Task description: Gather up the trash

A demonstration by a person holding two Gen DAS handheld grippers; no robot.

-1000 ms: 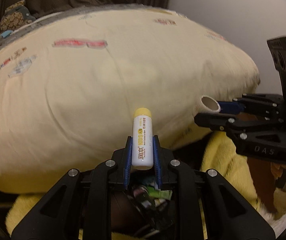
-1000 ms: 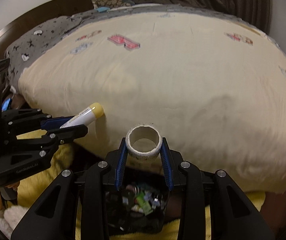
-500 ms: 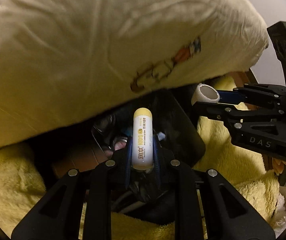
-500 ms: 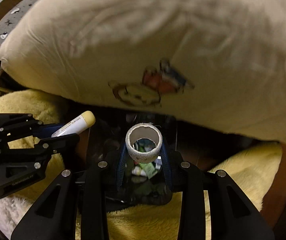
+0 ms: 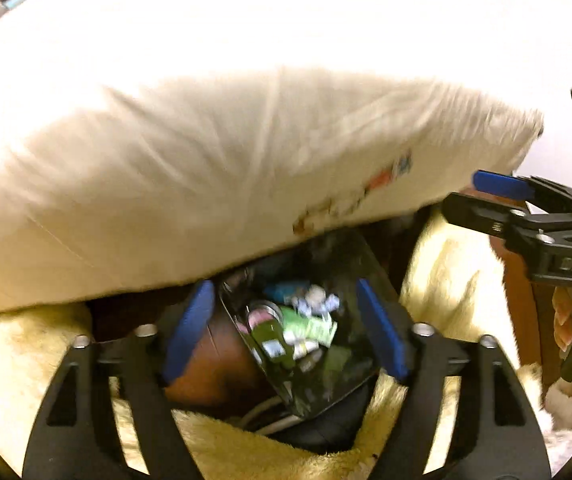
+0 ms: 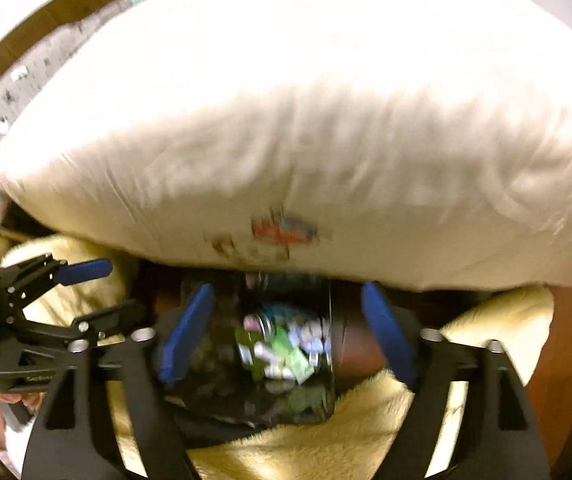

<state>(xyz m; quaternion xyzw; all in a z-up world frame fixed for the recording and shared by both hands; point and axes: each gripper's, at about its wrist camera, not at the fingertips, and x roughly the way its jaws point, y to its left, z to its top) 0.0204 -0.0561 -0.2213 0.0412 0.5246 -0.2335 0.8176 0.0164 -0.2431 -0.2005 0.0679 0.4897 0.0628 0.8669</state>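
the trash bin (image 5: 349, 264), a dark container lined with a glossy black bag, sits low between folds of a yellow fleece blanket (image 5: 441, 280) and partly under the overhanging edge of a big cream pillow (image 5: 214, 168). inside it lies a blurred heap of trash (image 5: 297, 328): green and white wrappers, something pink, pale crumpled bits; single items cannot be told apart. the right wrist view shows the same bin (image 6: 325, 400) and its trash (image 6: 282, 348) from the other side.

the left hand-held gripper (image 5: 286, 328) hovers right above the bin's mouth, its blue-padded jaws spread wide with nothing between them. the right hand-held gripper (image 6: 286, 332) hangs over the bin in the same way, jaws wide apart and empty. each one shows at the edge of the other's view, the right hand-held gripper (image 5: 481, 192) at the right and the left one (image 6: 106, 284) at the left, both parted.

the pillow (image 6: 286, 128) carries a small smeared red and blue print near its lower edge. both views are blurred.
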